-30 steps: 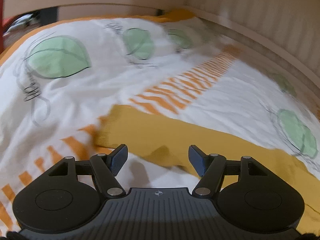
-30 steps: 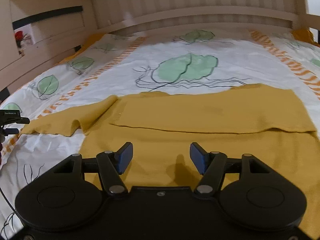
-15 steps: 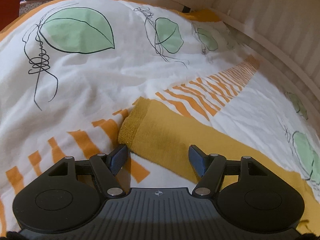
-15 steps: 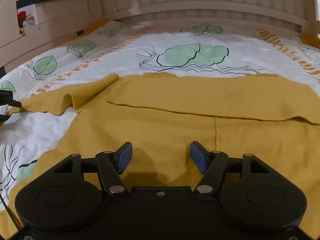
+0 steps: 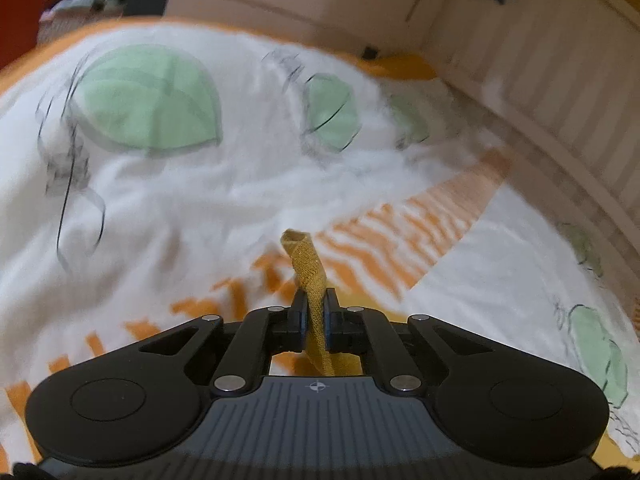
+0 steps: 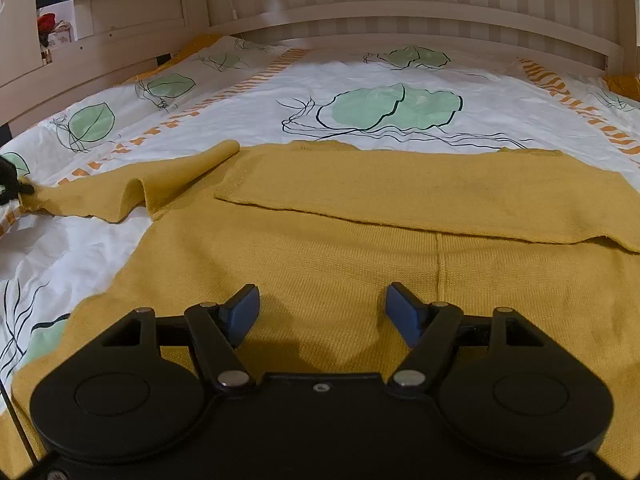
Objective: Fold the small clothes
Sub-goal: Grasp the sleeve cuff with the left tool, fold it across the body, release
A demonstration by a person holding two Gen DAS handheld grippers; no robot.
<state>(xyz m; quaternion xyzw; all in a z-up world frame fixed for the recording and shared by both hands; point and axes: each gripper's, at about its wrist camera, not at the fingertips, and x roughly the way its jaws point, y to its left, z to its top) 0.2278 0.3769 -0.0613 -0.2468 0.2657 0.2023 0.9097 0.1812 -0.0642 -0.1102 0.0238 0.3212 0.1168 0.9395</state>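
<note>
Mustard sweater (image 6: 360,264) lies flat on the bedspread (image 6: 248,92), L gripper (image 5: 314,312) pinching its sleeve cuff (image 5: 306,264), R gripper (image 6: 322,312) over the body w/ jaws opening, nothing pinched.

Knit, cotton, wood and matt plastic

I see the mustard sweater (image 6: 360,264) as matt, ribbed knit, its cuff (image 5: 306,256) coarse-woven in my left tool (image 5: 315,320). The duvet cover (image 6: 256,92) looks smooth printed cotton, lightly creased. The bed frame (image 6: 400,16) reads as pale satin wood. My right tool (image 6: 322,312) is matt black plastic with blue pads (image 6: 402,312) and shiny metal rivets.
</note>
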